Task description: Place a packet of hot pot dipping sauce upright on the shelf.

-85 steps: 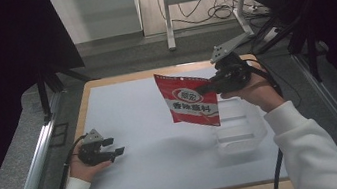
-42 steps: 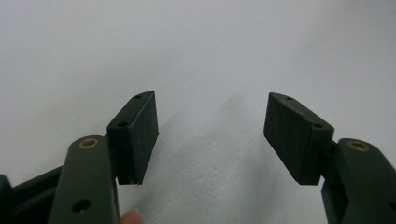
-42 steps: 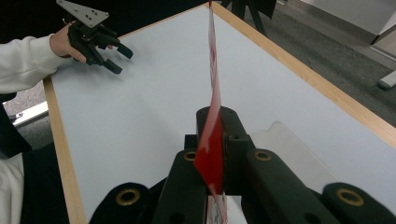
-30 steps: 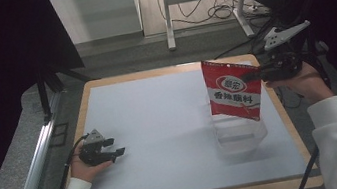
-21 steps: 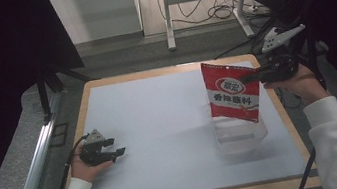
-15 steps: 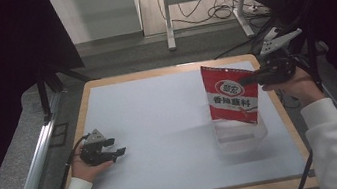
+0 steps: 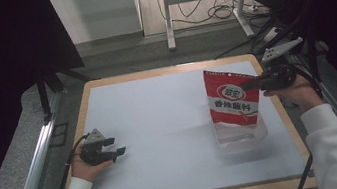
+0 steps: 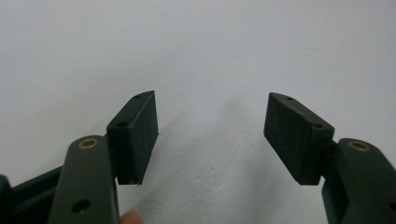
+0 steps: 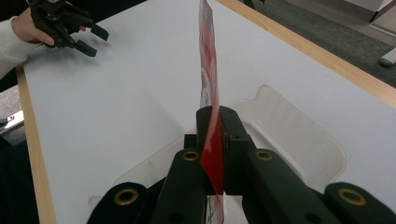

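Covering most of the wooden-edged table (image 7: 85, 107) is one pale blue-white mat (image 7: 161, 126), the largest thing here and the landmark for the rest. One red snack pouch (image 7: 231, 97) with white print hangs upright over the mat's right part, its lower edge inside one clear plastic tray (image 7: 259, 137) that sits on the mat near its right border. Compared with 2.8 seconds ago, the pouch has travelled from above the mat's middle, where it hung tilted, to this spot over the tray; across the last second it has also come lower, with the right hand dropping beside the mat's right border.

Two grippers are present. The right gripper (image 7: 252, 83) is clenched on the pouch's upper right edge; in the right gripper view its jaws press together on the red film (image 9: 210, 154), with the tray (image 9: 299, 140) below and beyond them. The left gripper (image 7: 116, 147) lies low over the mat's near-left part, held in the left hand (image 7: 86, 168), in the same place as in all the earlier frames. Its jaws stand wide apart, grasping nothing; the left gripper view shows both black pads (image 8: 135, 135) spread over bare mat (image 8: 210, 56).
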Demonstrator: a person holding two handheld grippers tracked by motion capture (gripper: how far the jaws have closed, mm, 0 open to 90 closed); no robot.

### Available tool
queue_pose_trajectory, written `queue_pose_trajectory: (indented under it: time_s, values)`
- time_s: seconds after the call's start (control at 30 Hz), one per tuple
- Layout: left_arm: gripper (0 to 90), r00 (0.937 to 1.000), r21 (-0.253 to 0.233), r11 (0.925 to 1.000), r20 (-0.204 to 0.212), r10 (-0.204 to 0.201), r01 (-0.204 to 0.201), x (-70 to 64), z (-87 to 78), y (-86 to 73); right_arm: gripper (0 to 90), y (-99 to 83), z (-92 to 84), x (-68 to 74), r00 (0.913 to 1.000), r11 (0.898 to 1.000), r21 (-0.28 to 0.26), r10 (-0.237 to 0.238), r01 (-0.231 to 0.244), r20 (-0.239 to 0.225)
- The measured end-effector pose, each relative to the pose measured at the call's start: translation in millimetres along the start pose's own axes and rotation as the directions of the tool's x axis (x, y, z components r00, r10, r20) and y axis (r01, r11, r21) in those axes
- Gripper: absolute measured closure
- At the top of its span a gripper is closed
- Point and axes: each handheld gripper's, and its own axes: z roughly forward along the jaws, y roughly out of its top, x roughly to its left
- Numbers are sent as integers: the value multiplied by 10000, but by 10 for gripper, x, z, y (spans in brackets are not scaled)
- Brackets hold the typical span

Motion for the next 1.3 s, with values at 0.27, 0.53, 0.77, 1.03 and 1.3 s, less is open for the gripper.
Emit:
queue_pose_trajectory:
  time_s: [0.27, 0.53, 0.77, 1.03, 1.3]
  values:
    - [350, 10000, 0, 10000, 45, 41, -41, 6, -5, 5, 762, -10, -12, 52, 9983, 9999, 74, 68, -72, 584]
    - [350, 10000, -44, 10000, 65, 20, -20, 2, -6, 9, 368, 203, -73, 330, 9703, 9966, -809, 64, 136, 2418]
    - [350, 9999, -30, 10000, 113, 85, -84, -7, -12, 13, 317, 462, -54, 705, 9707, 9870, -1562, 3, 384, 2403]
    - [349, 9999, -69, 9999, 137, 92, -91, -15, -22, 11, 302, 637, 246, 1112, 9896, 9829, -1767, -262, 513, 1415]
    - [350, 9998, -105, 9999, 163, 106, -104, -19, -41, 2, 290, 589, 608, 1407, 9984, 9860, -1641, -213, 296, 519]
